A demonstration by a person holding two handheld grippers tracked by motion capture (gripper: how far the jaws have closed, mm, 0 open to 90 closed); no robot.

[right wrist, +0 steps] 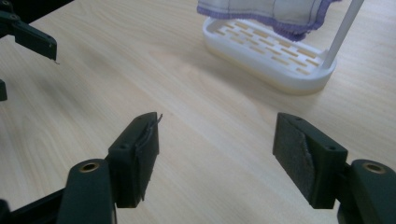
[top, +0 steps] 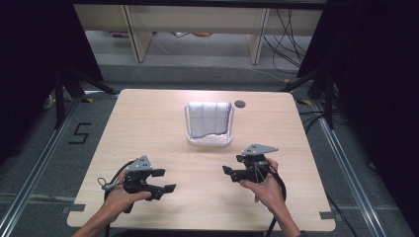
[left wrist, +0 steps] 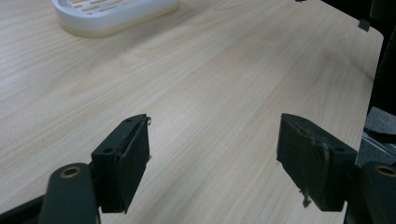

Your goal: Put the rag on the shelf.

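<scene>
Your left fingers [left wrist: 135, 158] stand spread and hold nothing over the bare tabletop [top: 148, 128], as do the right fingers [right wrist: 299, 154]; the cloth [top: 208, 117] hangs on its white rack [top: 207, 138] mid-tabletop, and a one-sided tug could tip it

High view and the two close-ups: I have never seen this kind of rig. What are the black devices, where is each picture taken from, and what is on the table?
A person sits at a wooden table and holds a hand-held tool with two jaws in each hand: the left gripper and the right gripper. The high view looks down from above the person's side. Each of the other two pictures comes from a camera riding on one gripper, looking along its own black jaws: the left gripper's and the right gripper's. Both stand open over bare wood, holding nothing. Farther back stands a white slotted rack with a white cloth with purple edging draped over its rail. In the right gripper view, the left gripper's jaw tips show at the upper left.
</scene>
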